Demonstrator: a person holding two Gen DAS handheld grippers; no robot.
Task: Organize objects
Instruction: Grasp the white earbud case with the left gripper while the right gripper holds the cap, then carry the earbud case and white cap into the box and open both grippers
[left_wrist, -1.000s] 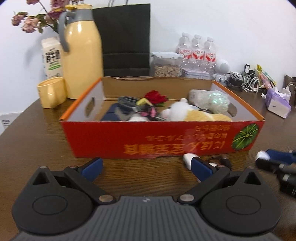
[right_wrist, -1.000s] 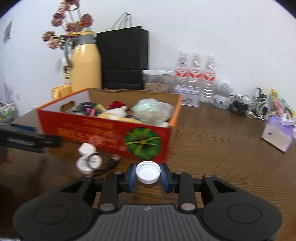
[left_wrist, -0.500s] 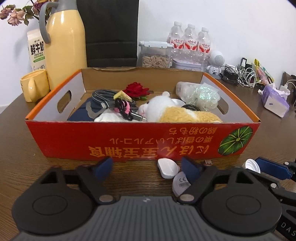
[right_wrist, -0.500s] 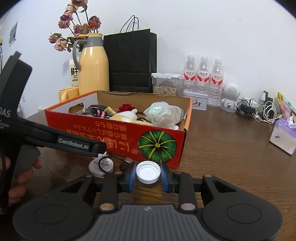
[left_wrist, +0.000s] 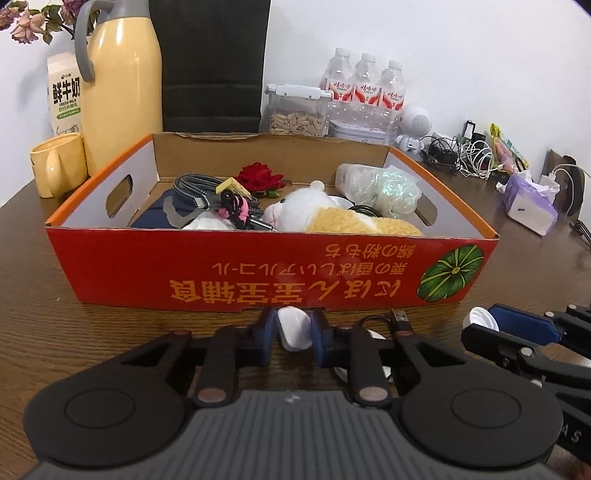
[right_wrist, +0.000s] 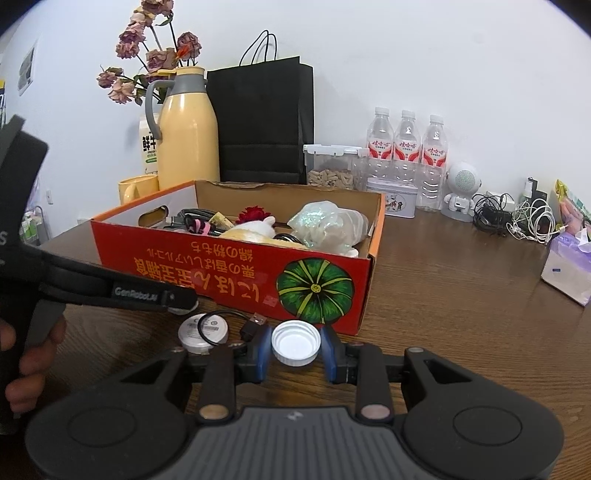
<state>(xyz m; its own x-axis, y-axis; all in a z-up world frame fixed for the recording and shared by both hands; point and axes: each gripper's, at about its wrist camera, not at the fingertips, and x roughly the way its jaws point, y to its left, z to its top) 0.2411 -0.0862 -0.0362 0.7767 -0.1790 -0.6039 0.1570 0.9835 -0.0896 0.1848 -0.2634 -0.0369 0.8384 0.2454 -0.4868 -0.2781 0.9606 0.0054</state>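
A red cardboard box (left_wrist: 258, 273) (right_wrist: 229, 269) sits on the wooden table, holding a plush toy (left_wrist: 332, 218), cables, a red flower and a plastic bag. My left gripper (left_wrist: 293, 328) is shut on a small white charger-like object (left_wrist: 293, 326) just in front of the box wall. My right gripper (right_wrist: 295, 343) is shut on a white bottle cap (right_wrist: 295, 341), held before the box's right front corner; it also shows in the left wrist view (left_wrist: 480, 319). A round white puck with a black USB cable (right_wrist: 203, 330) lies on the table between the grippers.
Behind the box stand a yellow thermos (left_wrist: 118, 88), yellow mug (left_wrist: 59, 168), milk carton, black paper bag (right_wrist: 262, 122), a seed container, water bottles (right_wrist: 406, 147) and a white robot speaker. Cables and a tissue pack (right_wrist: 569, 266) lie at the right.
My left gripper has closed on the small white object in front of the box. My right gripper, still holding the cap, has risen a little near the box corner.
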